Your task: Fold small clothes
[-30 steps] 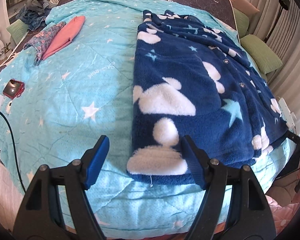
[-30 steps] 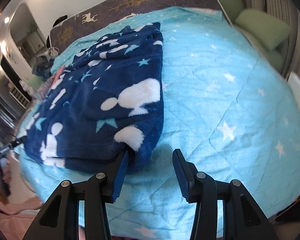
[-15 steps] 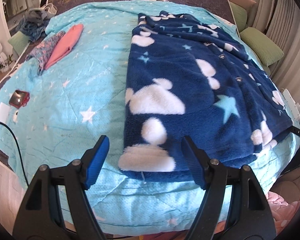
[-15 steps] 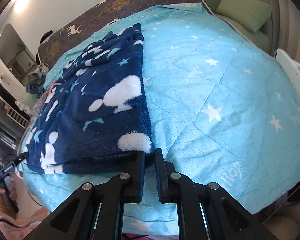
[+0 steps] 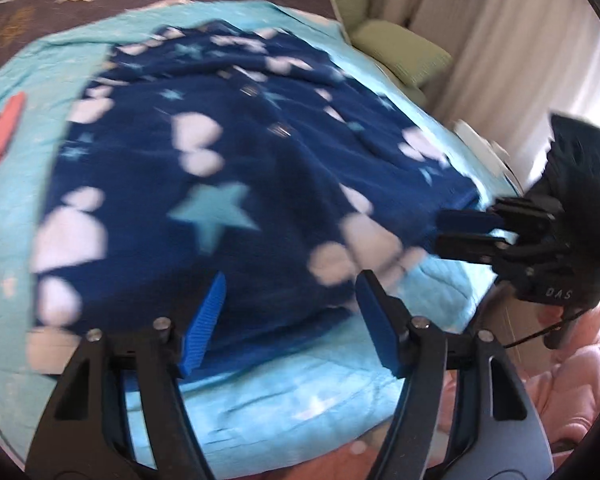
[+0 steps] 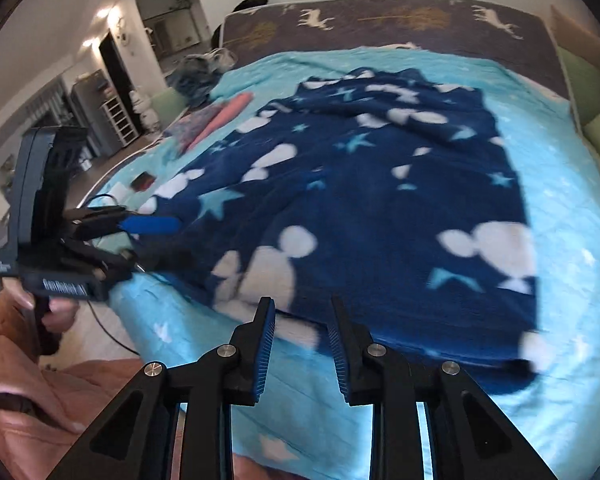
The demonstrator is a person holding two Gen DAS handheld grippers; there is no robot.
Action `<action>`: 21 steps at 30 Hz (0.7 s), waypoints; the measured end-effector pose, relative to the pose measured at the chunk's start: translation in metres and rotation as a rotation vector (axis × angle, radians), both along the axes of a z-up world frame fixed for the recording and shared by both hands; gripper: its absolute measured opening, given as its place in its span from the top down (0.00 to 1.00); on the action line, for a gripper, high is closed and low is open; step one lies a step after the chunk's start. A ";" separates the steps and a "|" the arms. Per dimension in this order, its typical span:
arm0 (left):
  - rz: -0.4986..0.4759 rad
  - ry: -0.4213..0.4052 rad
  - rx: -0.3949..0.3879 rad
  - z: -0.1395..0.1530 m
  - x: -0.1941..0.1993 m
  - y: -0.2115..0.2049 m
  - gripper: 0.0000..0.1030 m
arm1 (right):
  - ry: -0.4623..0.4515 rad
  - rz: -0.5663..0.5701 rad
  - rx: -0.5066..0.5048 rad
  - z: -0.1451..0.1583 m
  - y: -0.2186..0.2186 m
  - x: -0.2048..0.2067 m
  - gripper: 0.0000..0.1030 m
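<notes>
Plush navy fleece garment (image 5: 228,184) on quilted turquoise bedspread (image 6: 572,216); left tongs (image 5: 292,316) wide, closing; right tongs (image 6: 302,336) narrow, reopening, empty.

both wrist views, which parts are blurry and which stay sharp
Left wrist view: the navy fleece garment and the quilt are smeared by motion blur, while the left gripper stays crisp. Right wrist view: milder blur on the garment, right gripper sharp, ceiling lights glaring top left.
</notes>
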State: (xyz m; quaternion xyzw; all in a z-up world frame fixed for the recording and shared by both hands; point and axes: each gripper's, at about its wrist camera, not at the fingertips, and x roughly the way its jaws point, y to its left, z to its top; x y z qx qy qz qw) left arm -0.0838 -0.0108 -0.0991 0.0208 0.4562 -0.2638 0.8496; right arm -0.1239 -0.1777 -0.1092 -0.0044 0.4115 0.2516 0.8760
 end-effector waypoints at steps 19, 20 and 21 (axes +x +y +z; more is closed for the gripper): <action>-0.009 -0.039 -0.154 0.020 0.011 0.018 0.81 | -0.084 0.114 -0.122 -0.006 0.040 0.009 0.49; -0.012 -0.054 -0.166 0.025 0.008 0.020 0.81 | -0.090 0.121 -0.142 -0.008 0.044 0.011 0.49; -0.018 -0.071 -0.171 0.030 0.006 0.021 0.81 | -0.098 0.134 -0.165 -0.011 0.050 0.012 0.49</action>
